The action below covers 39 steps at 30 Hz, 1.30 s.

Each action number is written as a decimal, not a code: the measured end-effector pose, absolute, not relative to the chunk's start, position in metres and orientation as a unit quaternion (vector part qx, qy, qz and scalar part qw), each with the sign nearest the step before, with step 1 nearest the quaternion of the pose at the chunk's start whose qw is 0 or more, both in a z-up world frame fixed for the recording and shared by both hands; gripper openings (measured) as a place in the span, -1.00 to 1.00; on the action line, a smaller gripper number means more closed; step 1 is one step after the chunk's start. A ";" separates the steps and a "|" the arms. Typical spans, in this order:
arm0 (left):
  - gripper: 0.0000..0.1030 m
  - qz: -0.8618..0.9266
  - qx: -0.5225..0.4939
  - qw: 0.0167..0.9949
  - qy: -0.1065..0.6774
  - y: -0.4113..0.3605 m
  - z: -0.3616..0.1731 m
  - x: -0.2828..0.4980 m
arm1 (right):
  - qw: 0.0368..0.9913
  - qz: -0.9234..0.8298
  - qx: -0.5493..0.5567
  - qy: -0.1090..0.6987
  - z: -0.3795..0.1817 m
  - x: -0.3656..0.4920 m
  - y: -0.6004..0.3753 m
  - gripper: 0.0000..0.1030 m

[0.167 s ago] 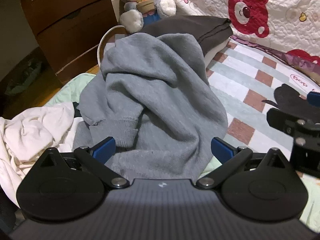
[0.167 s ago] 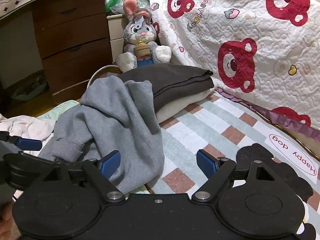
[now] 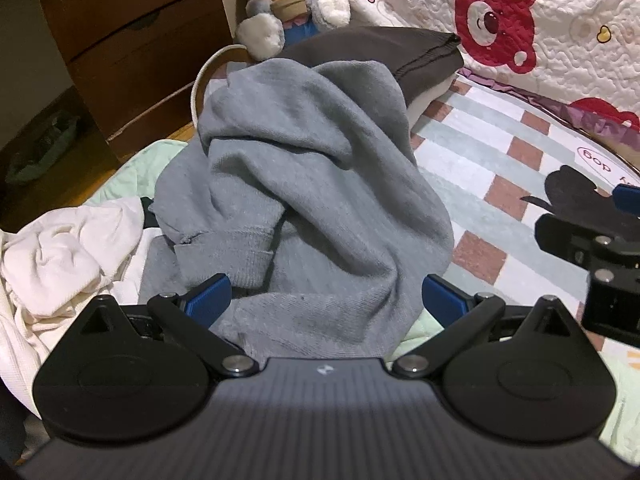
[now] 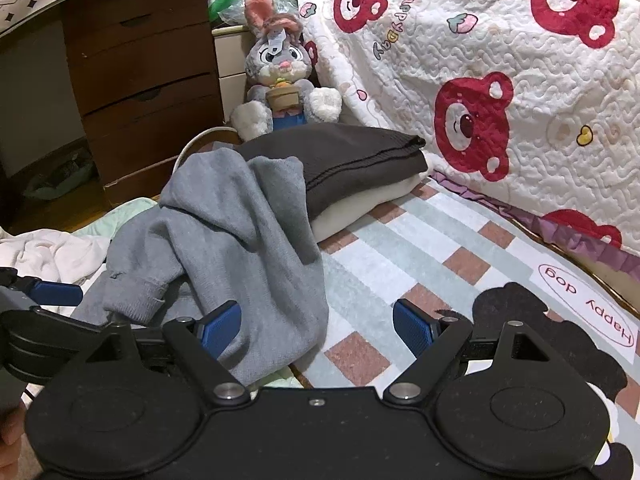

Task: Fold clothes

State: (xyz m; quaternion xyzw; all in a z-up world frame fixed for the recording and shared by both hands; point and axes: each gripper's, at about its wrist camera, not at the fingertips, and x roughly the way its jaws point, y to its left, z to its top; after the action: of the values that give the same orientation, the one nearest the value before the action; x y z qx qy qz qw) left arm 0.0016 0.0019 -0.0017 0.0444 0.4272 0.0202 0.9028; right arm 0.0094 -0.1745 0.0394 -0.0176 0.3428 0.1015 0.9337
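Note:
A crumpled grey sweatshirt [image 3: 304, 200] lies heaped on the bed, its ribbed cuff [image 3: 236, 252] turned toward me. My left gripper [image 3: 326, 300] is open, its blue pads spread on either side of the sweatshirt's near edge without gripping it. In the right wrist view the same grey sweatshirt [image 4: 240, 260] lies to the left. My right gripper [image 4: 318, 326] is open over the sweatshirt's right edge and the checked sheet. The right gripper [image 3: 600, 248] shows at the right edge of the left wrist view; the left gripper [image 4: 44, 308] shows at the left of the right wrist view.
A folded dark brown garment [image 4: 352, 156] sits on a folded cream one [image 4: 372, 200] behind the sweatshirt. Crumpled white clothes [image 3: 60, 256] lie left. A plush rabbit [image 4: 280, 80], a wooden drawer unit [image 4: 140, 72] and a bear-print quilt [image 4: 500, 80] stand behind. Checked sheet [image 4: 420, 264] lies right.
Both views have shifted very slightly; the sweatshirt and both open grippers stand as before.

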 end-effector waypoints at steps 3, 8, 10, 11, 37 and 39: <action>1.00 0.020 0.044 0.902 0.429 0.003 -0.003 0.003 | 0.934 0.102 -0.016 0.342 0.039 0.009 -0.175 0.68; 1.00 0.019 0.042 0.901 0.432 0.005 -0.004 0.004 | 0.934 0.102 -0.014 0.342 0.037 0.008 -0.175 0.68; 1.00 0.019 0.042 0.900 0.434 0.006 -0.005 0.005 | 0.934 0.102 -0.013 0.341 0.037 0.008 -0.175 0.68; 1.00 0.019 0.042 0.900 0.434 0.006 -0.005 0.005 | 0.934 0.103 -0.012 0.341 0.037 0.008 -0.175 0.68; 1.00 0.030 0.039 0.901 0.431 0.005 -0.005 -0.004 | 0.935 0.099 -0.013 0.340 0.030 -0.004 -0.181 0.69; 1.00 0.030 0.040 0.901 0.432 0.004 -0.005 -0.004 | 0.936 0.101 -0.018 0.336 0.031 -0.005 -0.179 0.69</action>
State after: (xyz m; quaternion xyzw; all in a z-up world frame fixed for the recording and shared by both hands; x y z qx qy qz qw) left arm -0.0038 0.0045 -0.0054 0.0401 0.4317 0.0296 0.9006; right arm -0.0049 -0.1793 0.0312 -0.0181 0.3365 0.1012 0.9361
